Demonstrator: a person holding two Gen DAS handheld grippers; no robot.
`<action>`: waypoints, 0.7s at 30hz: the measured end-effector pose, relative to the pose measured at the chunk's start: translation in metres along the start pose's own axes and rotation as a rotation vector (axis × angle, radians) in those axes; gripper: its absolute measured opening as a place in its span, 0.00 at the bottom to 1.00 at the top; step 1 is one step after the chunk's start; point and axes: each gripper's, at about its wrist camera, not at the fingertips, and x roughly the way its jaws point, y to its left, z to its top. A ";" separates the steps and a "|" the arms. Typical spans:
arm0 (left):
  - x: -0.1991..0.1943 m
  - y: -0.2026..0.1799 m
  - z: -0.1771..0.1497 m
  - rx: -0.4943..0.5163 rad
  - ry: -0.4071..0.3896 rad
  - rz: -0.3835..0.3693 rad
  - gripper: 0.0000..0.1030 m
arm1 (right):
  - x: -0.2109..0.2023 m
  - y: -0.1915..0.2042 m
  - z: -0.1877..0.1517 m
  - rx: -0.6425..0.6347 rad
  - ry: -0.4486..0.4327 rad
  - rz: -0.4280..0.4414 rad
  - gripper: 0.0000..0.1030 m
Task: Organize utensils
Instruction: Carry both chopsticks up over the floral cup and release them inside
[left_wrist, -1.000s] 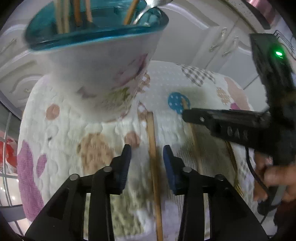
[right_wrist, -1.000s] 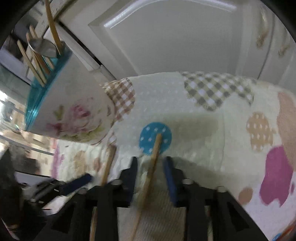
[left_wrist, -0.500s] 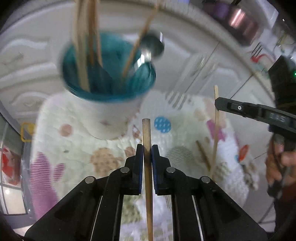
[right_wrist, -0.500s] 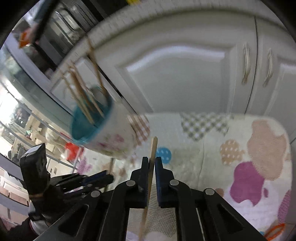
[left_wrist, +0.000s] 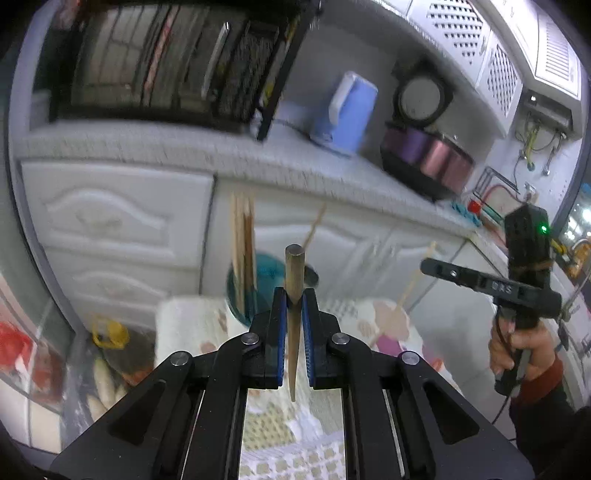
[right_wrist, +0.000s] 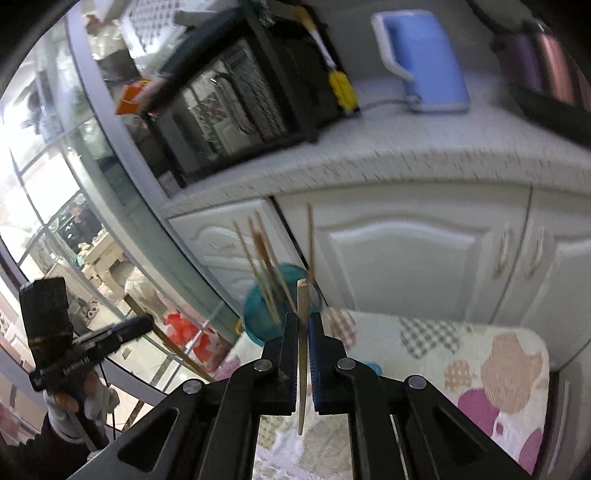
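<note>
In the left wrist view, the left gripper squeezes a wooden chopstick that points up, near the camera. Just behind it stands the teal cup with more sticks, at the far end of the patterned cloth.

In the right wrist view, the right gripper pinches another chopstick. The cup sits just behind, a little left.
</note>
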 end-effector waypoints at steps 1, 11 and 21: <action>-0.003 0.001 0.005 0.005 -0.012 0.006 0.07 | -0.003 0.005 0.006 -0.010 -0.010 0.007 0.05; 0.004 0.001 0.007 0.065 0.003 0.125 0.07 | -0.001 0.024 0.019 -0.061 -0.019 0.016 0.05; 0.015 -0.001 0.000 0.087 0.029 0.149 0.07 | 0.009 0.022 0.010 -0.053 0.023 0.002 0.05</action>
